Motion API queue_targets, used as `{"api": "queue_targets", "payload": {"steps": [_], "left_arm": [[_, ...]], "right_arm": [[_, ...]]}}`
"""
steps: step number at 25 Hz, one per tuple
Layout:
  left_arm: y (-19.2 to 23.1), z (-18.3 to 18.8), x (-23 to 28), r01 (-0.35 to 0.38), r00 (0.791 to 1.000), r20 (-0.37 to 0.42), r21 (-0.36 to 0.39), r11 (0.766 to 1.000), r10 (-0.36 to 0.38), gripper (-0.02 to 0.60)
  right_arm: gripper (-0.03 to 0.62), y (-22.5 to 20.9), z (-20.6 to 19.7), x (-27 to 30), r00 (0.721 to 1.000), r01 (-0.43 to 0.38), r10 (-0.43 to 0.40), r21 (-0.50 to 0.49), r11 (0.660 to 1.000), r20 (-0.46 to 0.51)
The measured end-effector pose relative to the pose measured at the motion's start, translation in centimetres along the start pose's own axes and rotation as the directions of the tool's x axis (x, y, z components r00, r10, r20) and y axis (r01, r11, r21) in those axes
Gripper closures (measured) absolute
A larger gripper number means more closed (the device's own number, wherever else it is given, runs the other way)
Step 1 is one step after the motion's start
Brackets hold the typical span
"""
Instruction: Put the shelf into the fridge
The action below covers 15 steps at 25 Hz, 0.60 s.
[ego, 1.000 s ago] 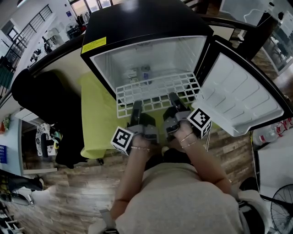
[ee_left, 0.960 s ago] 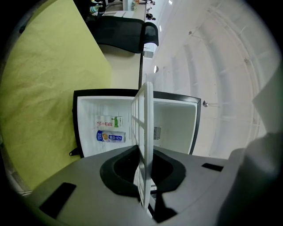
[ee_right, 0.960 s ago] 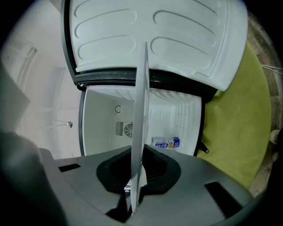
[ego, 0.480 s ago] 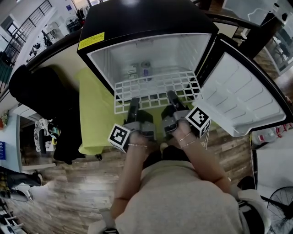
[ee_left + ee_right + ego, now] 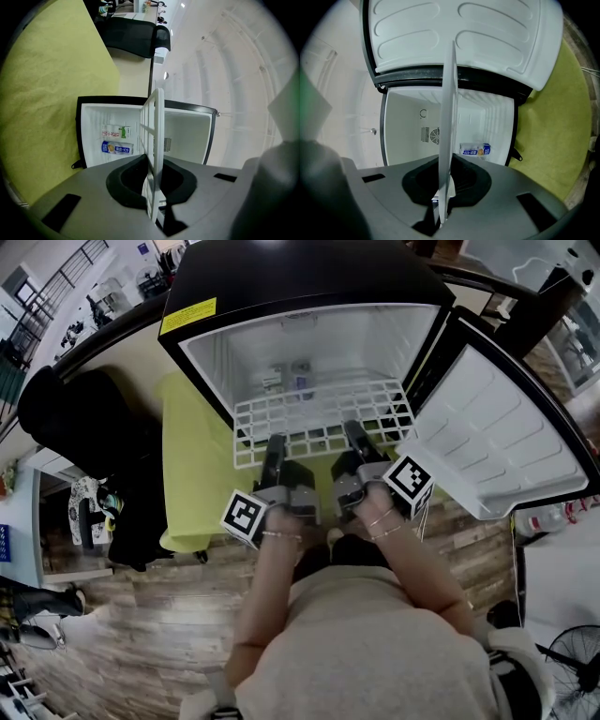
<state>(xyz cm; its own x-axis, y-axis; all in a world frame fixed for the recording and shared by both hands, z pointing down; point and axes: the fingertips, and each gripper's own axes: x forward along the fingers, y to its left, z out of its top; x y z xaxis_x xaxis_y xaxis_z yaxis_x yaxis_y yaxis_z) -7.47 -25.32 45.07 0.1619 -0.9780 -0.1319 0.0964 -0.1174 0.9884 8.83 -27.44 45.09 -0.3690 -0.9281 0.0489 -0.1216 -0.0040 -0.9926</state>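
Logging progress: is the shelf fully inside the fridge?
Partly in: the shelf juts out of the fridge at the front, held by left gripper and right gripper.

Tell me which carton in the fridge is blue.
The blue carton, on the right of the pair in the head view; the other carton beside it is white with green.

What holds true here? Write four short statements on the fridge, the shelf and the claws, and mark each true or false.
1. The fridge door stands open. True.
2. The left claw and the right claw both grip the shelf. True.
3. The fridge is empty. False: cartons lie inside.
4. The shelf lies on the floor. False: the claws hold it up at the fridge's opening.
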Motion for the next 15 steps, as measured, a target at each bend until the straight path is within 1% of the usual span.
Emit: {"api": "queue_targets", "payload": {"steps": [15], "left_arm": [[0.34,-0.1,0.01,-0.01,1.0,-0.013,0.011,1.0,0.01,0.551]], "right_arm": [[0.56,-0.59,0.02,0.25,1.0,-0.003,0.003,-0.004,1.0,-0.008]]}}
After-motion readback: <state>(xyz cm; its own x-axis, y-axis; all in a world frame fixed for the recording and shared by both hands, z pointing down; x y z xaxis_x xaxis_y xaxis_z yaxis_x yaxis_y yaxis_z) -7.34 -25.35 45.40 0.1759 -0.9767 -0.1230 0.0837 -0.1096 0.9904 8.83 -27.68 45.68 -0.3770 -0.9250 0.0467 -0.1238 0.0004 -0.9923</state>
